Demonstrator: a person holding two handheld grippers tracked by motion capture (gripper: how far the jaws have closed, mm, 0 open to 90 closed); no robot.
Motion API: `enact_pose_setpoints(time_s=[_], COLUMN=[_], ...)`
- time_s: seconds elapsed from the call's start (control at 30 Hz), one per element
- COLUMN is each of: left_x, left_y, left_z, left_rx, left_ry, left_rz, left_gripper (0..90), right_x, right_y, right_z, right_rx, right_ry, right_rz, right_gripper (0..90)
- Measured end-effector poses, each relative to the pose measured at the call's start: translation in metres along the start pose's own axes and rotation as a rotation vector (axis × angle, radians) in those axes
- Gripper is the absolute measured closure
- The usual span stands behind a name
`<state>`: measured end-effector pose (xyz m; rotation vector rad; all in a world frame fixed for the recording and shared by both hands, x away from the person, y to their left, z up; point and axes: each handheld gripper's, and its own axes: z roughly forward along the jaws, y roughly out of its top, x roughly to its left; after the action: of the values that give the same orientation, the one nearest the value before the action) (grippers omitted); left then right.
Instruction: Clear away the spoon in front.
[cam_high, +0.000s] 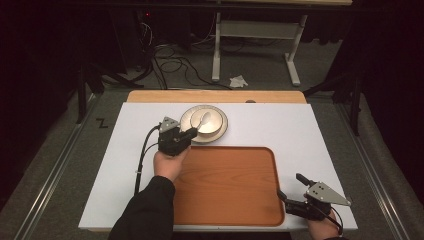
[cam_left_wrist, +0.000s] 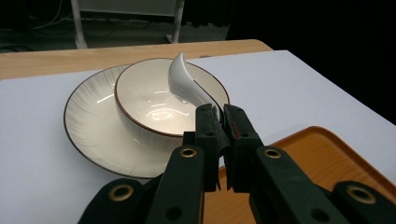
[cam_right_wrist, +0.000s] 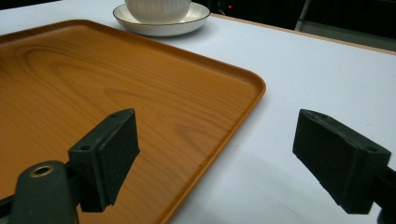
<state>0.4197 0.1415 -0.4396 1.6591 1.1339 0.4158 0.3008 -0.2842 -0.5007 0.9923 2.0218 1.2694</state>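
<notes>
Only readable thing I can spot is a black "Z" mark (cam_high: 102, 123) on the grey floor (cam_high: 60, 150), just left of the counter (cam_high: 300, 130). No brands, labels or numbers legible anywhere else.

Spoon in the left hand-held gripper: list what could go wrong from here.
1. The left hand-held gripper pinches only the end of the glossy spoon handle, so it may slip or swivel.
2. The spoon's head hangs over the bowl; a drop could chip it or the plate.
</notes>
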Motion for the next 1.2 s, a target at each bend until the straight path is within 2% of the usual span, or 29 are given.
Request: enact_pose_setpoints(time_s=[0.17, 0.6, 1.2], left_x=[0.0, -0.004, -0.014], left_y=[-0.002, -0.015, -0.054], left_z=[-0.009, -0.045, -0.095], left_rx=[-0.007, -0.037, -0.069], left_ry=[-0.011, -0.031, -0.078], left_rz=[-0.001, 0.024, 0.04], left_gripper=[85.8, 85.8, 85.7], right_x=[0.0, 0.001, 0.001], right_y=[0.0, 0.0, 0.0], right_z=[0.0, 0.001, 0.001], right_rx=[0.0, 0.003, 0.006], right_ry=[-0.001, -0.001, -0.003], right_rz=[-0.001, -0.004, -0.006], right_gripper=[15.2, 15.2, 15.2])
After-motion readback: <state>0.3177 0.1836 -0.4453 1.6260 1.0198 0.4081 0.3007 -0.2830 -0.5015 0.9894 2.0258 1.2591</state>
